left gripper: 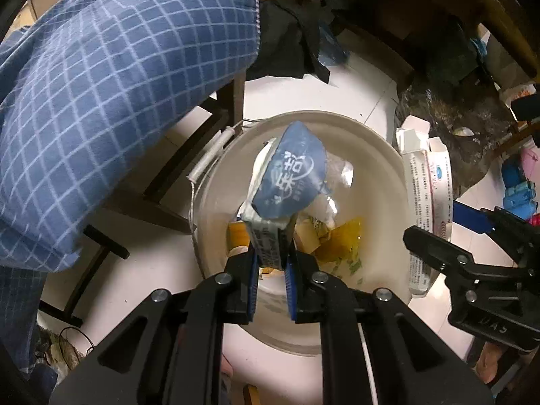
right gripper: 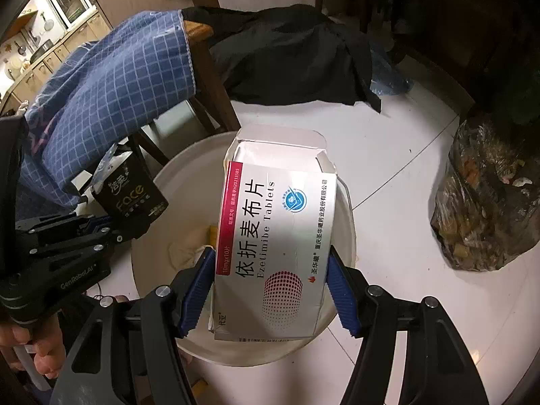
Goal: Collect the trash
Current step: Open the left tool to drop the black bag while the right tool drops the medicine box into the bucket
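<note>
A crumpled tissue pack [left gripper: 290, 175] with a blue and black wrapper sticks up from my left gripper [left gripper: 271, 260], which is shut on its lower end. It hangs over a white bucket [left gripper: 381, 141] that holds yellow scraps and paper. My right gripper [right gripper: 270, 253] is shut on a white tablet box [right gripper: 280, 209] with a red stripe, its top flap open, above the same bucket [right gripper: 175, 168]. In the right wrist view the left gripper [right gripper: 111, 226] and its tissue pack [right gripper: 131, 195] are at the left. In the left wrist view the right gripper [left gripper: 445, 226] and the box [left gripper: 425, 202] are at the bucket's right rim.
A blue checked cloth [right gripper: 111, 94] drapes over a wooden chair [right gripper: 216, 101] just behind the bucket. A black garment [right gripper: 287, 57] lies on the white tile floor beyond. A clear bag of rubbish [right gripper: 486, 202] stands to the right. A hand [right gripper: 30, 344] grips the left tool.
</note>
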A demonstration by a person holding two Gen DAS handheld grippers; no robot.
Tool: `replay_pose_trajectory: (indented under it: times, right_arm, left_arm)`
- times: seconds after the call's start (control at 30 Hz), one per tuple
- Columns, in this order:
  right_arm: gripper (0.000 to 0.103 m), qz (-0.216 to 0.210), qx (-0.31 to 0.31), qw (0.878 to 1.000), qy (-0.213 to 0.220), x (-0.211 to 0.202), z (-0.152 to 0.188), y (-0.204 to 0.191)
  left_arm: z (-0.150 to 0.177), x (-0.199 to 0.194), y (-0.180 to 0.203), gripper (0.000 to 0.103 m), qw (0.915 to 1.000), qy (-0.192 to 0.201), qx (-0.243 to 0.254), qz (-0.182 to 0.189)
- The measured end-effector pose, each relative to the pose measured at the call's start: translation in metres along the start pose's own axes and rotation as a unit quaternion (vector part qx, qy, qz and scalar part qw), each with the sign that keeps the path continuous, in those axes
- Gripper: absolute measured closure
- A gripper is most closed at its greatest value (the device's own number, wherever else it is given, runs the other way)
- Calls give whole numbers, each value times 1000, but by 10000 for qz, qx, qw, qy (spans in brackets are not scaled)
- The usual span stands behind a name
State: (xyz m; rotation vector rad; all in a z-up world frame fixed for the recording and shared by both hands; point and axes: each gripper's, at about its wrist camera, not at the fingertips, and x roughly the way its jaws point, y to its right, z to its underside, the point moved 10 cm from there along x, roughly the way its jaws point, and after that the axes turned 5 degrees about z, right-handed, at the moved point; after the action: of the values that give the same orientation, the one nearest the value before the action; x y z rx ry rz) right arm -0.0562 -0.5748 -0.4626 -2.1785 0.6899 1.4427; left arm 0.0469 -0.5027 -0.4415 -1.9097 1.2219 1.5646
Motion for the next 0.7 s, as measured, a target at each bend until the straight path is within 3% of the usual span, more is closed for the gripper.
replay_pose_trajectory:
  times: [0.4,0.47,0.57,0.7]
  right_arm:
    - [35,5,26,10000,60,1,-1,1]
    - [32,2,54,9999,92,-1,-2,3]
    - [28,-74,118,9998,133,-5,-3,7]
    - [27,13,195,9995,249,-11,-7,14]
  left_arm:
    - [-3,-1,-3,88,9999,38,-72,-68]
    - [-3,-1,-4,65,9999,30,-108,-92]
    - [-5,-5,-6,47,9997,138,-114,-190]
    - [-5,-6,-8,46,9996,128,-117,-210]
